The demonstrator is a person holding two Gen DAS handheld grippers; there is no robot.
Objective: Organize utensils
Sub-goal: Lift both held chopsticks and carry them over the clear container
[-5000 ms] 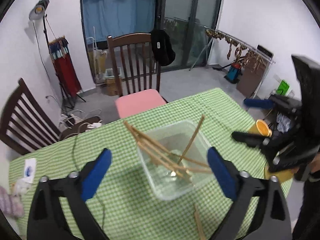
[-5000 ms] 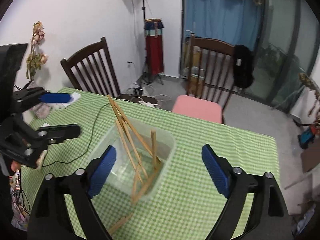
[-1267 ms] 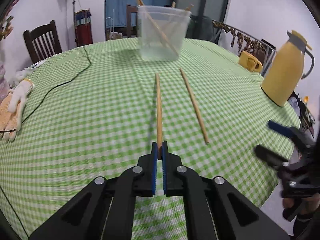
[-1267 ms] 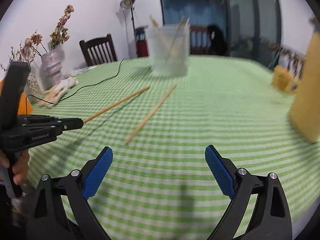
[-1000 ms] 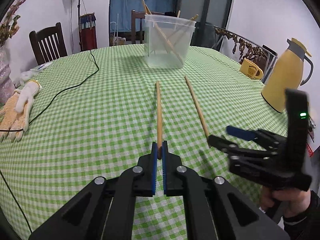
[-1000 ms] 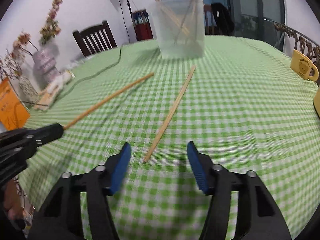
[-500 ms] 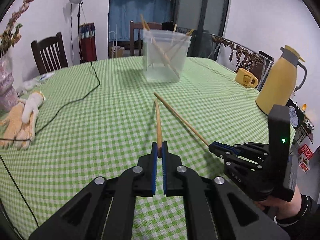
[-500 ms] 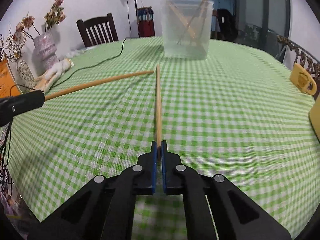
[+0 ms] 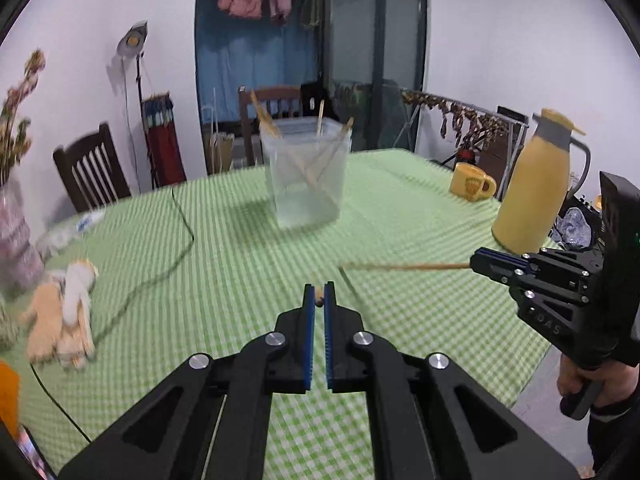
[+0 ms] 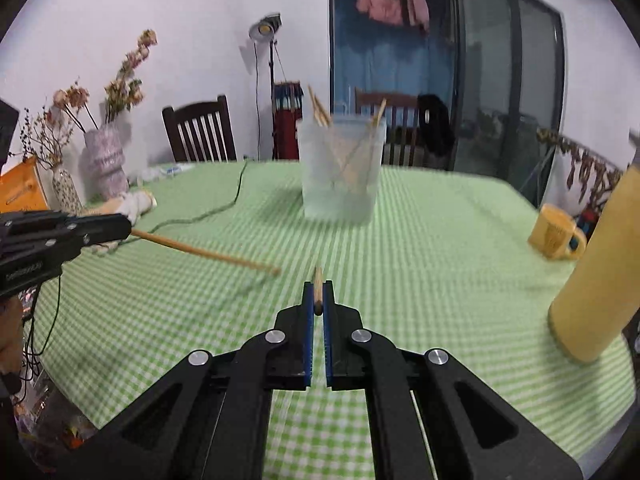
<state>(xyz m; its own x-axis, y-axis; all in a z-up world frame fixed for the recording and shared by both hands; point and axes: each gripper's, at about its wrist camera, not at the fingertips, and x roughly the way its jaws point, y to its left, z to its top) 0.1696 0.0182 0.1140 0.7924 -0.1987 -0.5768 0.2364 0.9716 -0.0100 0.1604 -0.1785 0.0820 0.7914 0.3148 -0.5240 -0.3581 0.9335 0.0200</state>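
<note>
Both chopsticks now off the counter (image 9: 240, 240): left hand-held gripper (image 9: 319, 300) and right hand-held gripper (image 10: 318, 300), which clamped a moment ago, each pinch one chopstick end, next likely the clear container (image 9: 306, 176) holding other chopsticks.

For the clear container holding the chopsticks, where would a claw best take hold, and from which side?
Probably the top rim of the clear container, on its right part, coming from above with one finger inside the wall and one outside. The body looks too wide to span, and the chopsticks inside lean mostly toward the left edge, leaving the right clearer. Both claws, left and right, are shut on chopsticks.
</note>
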